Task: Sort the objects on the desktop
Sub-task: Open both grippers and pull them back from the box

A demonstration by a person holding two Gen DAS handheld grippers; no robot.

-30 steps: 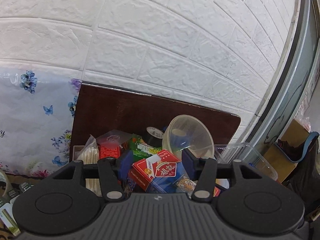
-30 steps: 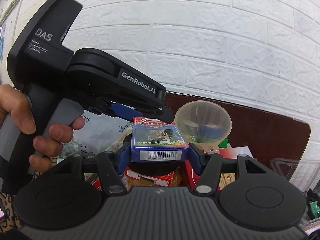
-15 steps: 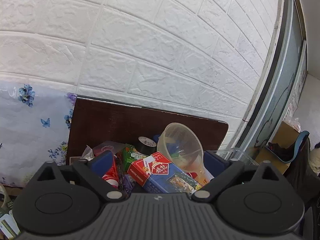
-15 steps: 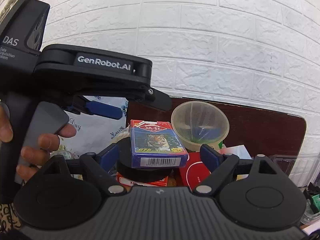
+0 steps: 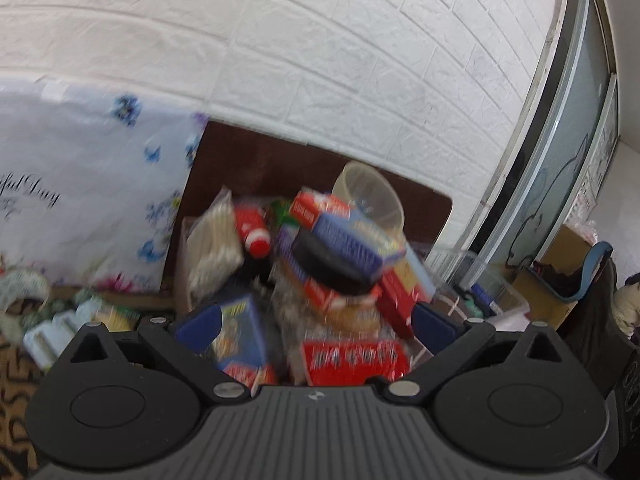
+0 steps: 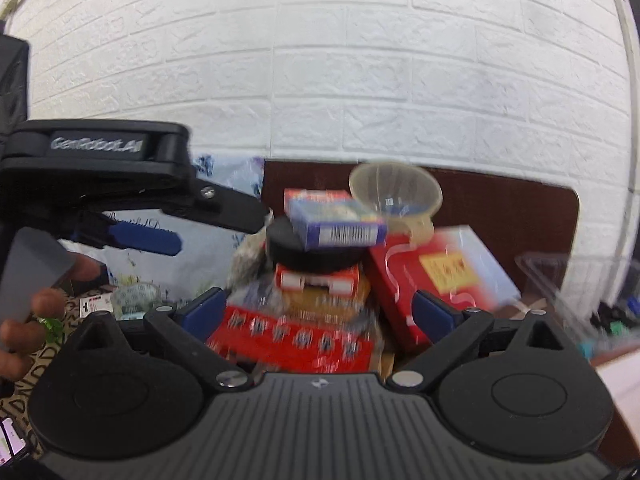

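A pile of desktop objects sits on a dark brown board. A blue card box lies on a black round lid at the top of the pile; it also shows in the left wrist view. A clear plastic bowl stands behind it. A red box lies at the front. My right gripper is open and empty, drawn back from the card box. My left gripper is open and empty over the pile; its body shows in the right wrist view. Both views are blurred.
A large red and white box lies right of the pile. A clear plastic container stands at the right. A bag of cotton swabs and a red bottle lie at the left. A floral cloth and white brick wall stand behind.
My right gripper opened, let go of the blue card box on the black lid and pulled back. My left gripper opened wide and also pulled back.
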